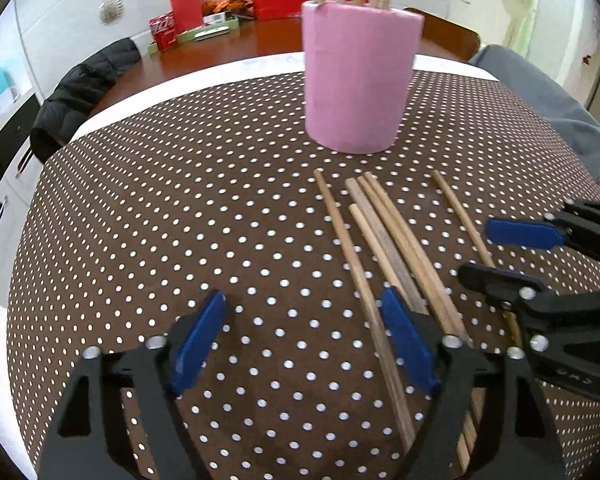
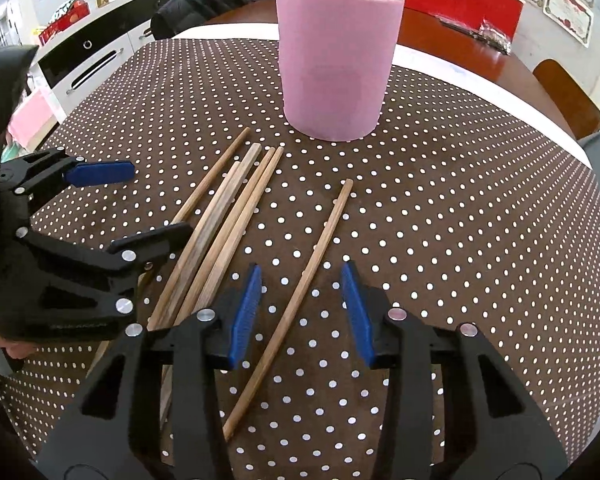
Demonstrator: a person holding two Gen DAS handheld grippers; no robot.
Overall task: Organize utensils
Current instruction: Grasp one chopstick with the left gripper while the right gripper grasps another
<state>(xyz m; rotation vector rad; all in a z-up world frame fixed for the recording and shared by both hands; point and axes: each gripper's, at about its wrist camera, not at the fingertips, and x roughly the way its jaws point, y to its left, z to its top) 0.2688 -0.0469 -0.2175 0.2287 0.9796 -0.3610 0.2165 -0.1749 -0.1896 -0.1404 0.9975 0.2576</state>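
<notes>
— Where are the chopsticks?
— Five loose chopsticks (image 2: 220,220) near the pink cup (image 2: 336,60); a single chopstick (image 2: 300,296) between the right gripper (image 2: 300,312) fingers.
— Gripping?
— No. Left gripper (image 1: 304,344) also gapes, empty.

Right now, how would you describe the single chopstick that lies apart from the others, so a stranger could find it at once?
Start from the pink cup standing on the dotted tablecloth. In front of it lies a bundle of chopsticks close together. The lone chopstick lies to their right, touching none of them, slightly curved, its near part between the open fingers of the right gripper.
</notes>
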